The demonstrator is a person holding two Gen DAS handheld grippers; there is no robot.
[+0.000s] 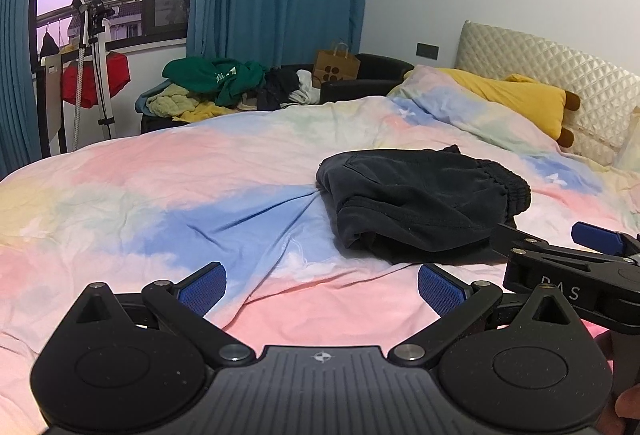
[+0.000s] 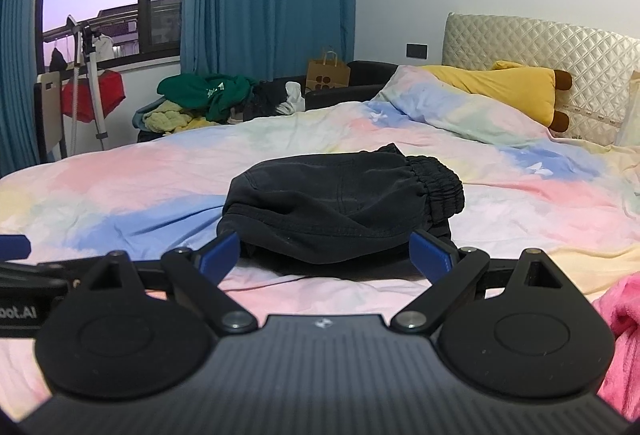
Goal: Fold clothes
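A black pair of shorts (image 1: 420, 203) with an elastic waistband lies folded in a bundle on the pastel bedspread (image 1: 160, 203). In the left wrist view my left gripper (image 1: 322, 285) is open and empty, just in front and to the left of the bundle. In the right wrist view the shorts (image 2: 340, 203) lie straight ahead. My right gripper (image 2: 326, 253) is open, its blue fingertips at the bundle's near edge, one on each side. The right gripper also shows at the right edge of the left wrist view (image 1: 580, 259).
A pile of unfolded clothes (image 1: 212, 87) and a paper bag (image 1: 336, 65) sit on a dark sofa beyond the bed. A yellow plush toy (image 1: 520, 99) lies by the quilted headboard. A pink fleece item (image 2: 620, 335) lies at the near right. A garment steamer stand (image 1: 94, 67) is by the window.
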